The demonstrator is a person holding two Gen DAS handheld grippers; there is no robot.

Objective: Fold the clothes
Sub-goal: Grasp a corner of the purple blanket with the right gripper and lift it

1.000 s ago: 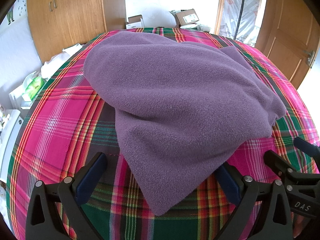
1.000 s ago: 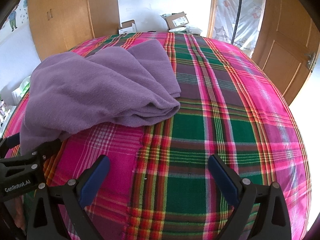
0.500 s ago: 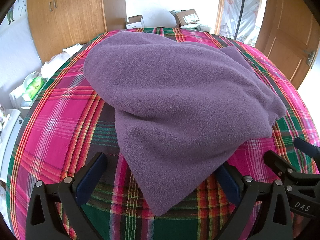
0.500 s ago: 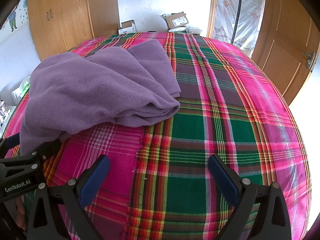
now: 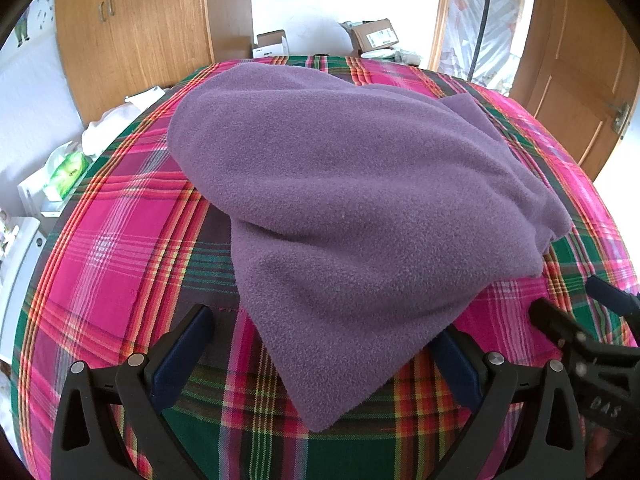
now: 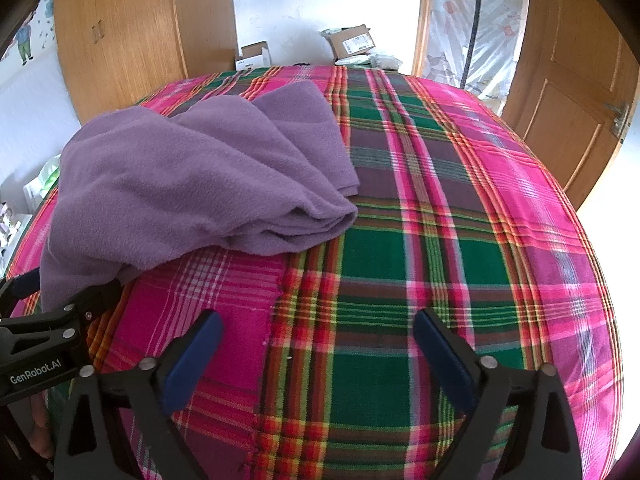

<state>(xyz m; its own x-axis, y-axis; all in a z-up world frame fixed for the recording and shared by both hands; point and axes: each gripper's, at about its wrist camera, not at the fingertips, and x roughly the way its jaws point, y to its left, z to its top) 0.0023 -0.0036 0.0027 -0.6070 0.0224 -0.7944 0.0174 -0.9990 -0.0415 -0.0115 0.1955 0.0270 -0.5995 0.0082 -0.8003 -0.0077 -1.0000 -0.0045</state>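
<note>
Loosely heaped: a purple fleece garment (image 5: 360, 200) lies bunched in soft folds on a plaid bedspread (image 6: 460, 240) of pink, green and red.
Where it lies: on the spread's left part in the right wrist view, one pointed corner trailing toward the left gripper (image 5: 320, 364).
Surroundings: wooden wardrobe (image 5: 132, 32) and cardboard boxes (image 6: 352, 42) behind; a wooden door (image 6: 568, 92) at right; white bags and a green packet (image 5: 66, 168) beside the bed at left.
Left gripper: jaws spread wide, straddling the fleece corner without clamping it.
Right gripper (image 6: 316, 356): jaws wide apart over bare plaid, near the fleece, not touching it.
</note>
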